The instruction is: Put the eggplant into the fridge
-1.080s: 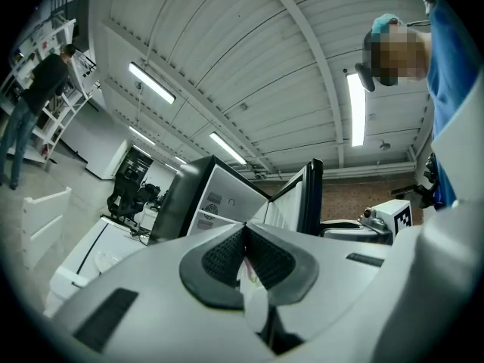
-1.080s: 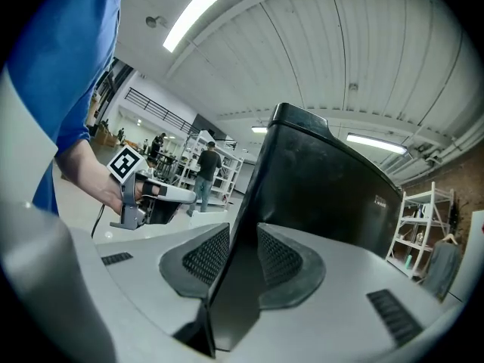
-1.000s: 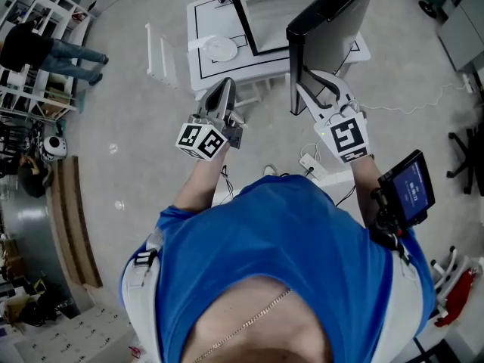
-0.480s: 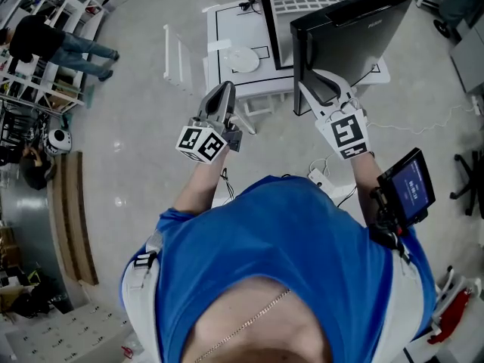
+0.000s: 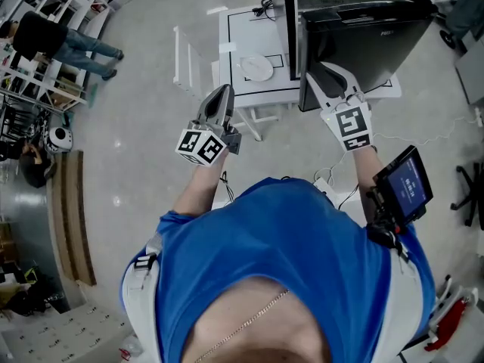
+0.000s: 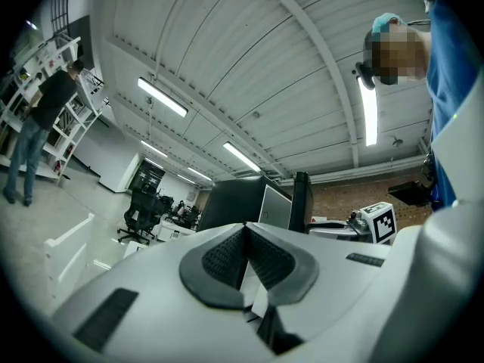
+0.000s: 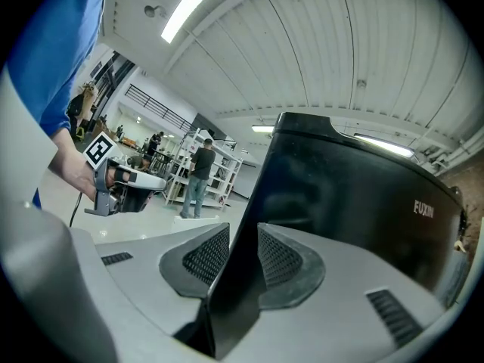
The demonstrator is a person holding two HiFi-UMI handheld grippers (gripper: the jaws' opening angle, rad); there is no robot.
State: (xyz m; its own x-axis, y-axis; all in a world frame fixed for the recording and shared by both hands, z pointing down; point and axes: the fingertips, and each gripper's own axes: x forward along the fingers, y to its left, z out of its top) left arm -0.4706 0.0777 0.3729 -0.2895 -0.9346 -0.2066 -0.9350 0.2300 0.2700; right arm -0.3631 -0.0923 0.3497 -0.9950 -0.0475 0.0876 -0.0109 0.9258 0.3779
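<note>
While right tongs [image 7: 240, 242] pinch fridge door [image 7: 340, 218] | door apparently swung since a second ago | left tongs [image 6: 246, 240] pressed together, empty

Black fridge door [image 5: 363, 51], white table [image 5: 243, 35], blue shirt [image 5: 280, 255].

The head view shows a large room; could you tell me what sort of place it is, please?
Probably an open lab or workshop hall: white storage racks, office chairs and strip lights on a ribbed ceiling.
</note>
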